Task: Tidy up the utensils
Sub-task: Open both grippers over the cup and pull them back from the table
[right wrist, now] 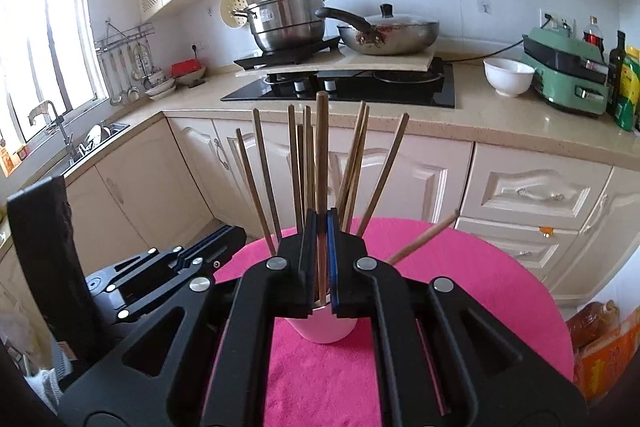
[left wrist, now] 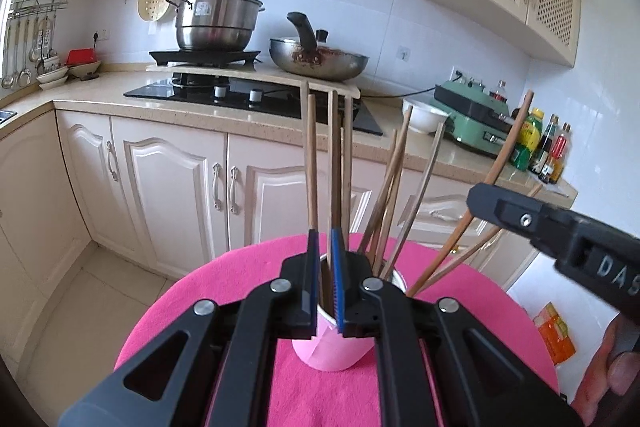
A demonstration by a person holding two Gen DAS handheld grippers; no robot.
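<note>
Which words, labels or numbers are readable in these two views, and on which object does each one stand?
"DAS", cut off by the picture edge: white letters on the black body of the right gripper, seen from the left wrist.
Sticker on the steel pot: too blurred to read.
Labels on the bottles: too small to read.
Orange packet: print not legible.

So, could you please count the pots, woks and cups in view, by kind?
Pot: 1
Wok: 1
Cup: 1
Total: 3
</note>
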